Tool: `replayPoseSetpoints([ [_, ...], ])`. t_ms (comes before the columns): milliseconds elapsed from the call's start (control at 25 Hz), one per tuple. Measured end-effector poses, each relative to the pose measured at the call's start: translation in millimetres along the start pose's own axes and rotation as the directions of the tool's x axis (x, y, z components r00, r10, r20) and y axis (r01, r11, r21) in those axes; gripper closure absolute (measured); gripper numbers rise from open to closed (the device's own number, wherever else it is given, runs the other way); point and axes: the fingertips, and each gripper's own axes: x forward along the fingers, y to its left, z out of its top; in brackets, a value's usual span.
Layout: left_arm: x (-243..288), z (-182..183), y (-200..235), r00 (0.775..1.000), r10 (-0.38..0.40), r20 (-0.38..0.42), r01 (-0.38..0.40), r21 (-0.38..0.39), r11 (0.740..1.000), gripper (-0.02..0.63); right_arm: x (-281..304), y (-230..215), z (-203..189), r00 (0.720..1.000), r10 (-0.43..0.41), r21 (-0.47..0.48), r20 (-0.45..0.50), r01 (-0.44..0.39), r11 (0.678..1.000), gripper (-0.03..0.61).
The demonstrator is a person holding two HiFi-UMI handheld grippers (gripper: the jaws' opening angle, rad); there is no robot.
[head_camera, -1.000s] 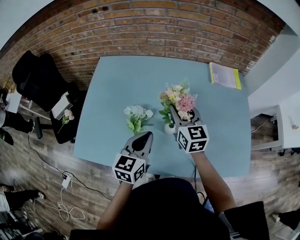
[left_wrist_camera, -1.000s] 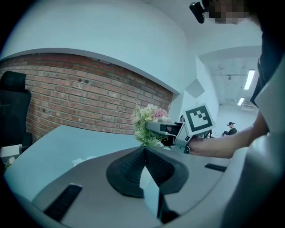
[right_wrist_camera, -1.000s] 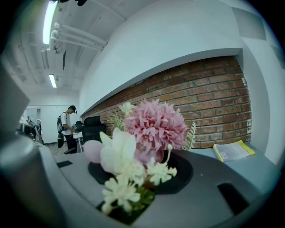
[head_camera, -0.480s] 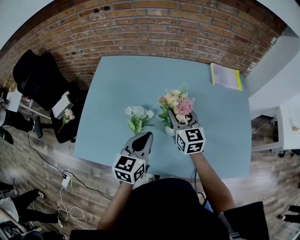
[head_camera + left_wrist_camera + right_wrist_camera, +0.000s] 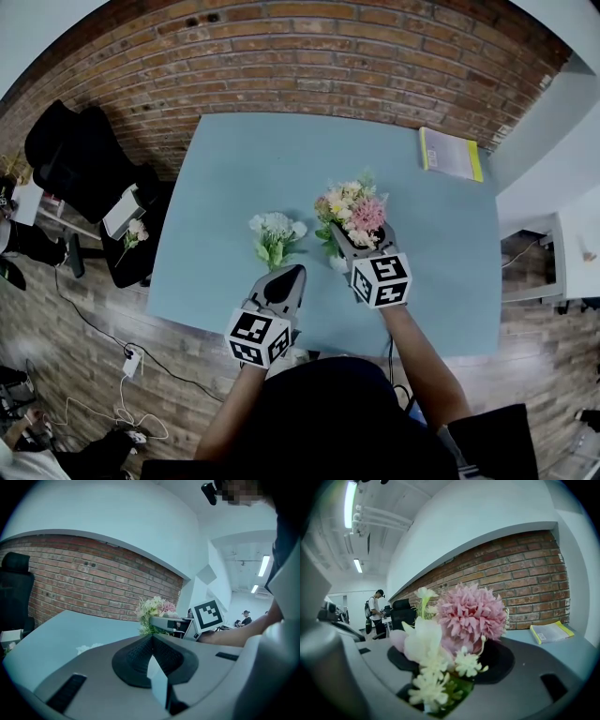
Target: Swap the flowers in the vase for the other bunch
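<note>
The mixed bunch of pink, yellow and white flowers stands upright near the middle of the pale blue table, its stems going down into a small white vase. The right gripper reaches in level from the near side. Its jaws have just been opening and now stand part way apart with the bunch between them. In the right gripper view the big pink bloom and the white sprigs fill the gap, and neither pad visibly presses on them.

The other bunch, white flowers with green leaves, lies on the table just to the left of the vase, apart from it. The left gripper hangs over the near edge of the table, short of that bunch, with its jaws closed together on nothing.

A yellow-edged book lies at the far right corner, by the red brick wall
</note>
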Motion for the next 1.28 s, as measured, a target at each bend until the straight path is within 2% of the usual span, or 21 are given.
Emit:
replayPoseSetpoints([
  [360, 0, 1, -1, 1.0, -0.004, 0.007, 0.004, -0.007, 1.0, 0.605, -4, 5, 3, 1.0, 0.007, 0.041, -0.005, -0.007, 0.999, 0.212],
  [800, 1, 4, -8, 0.999, -0.032, 0.012, 0.032, 0.003, 0.999, 0.605, -19, 12, 19, 1.0, 0.025, 0.031, -0.007, -0.025, 0.999, 0.209],
  [1280, -7, 1, -11, 0.998, -0.055, 0.012, 0.055, 0.009, 0.998, 0.606, -24, 14, 7, 0.999, -0.001, 0.043, -0.046, 0.003, 0.999, 0.2],
])
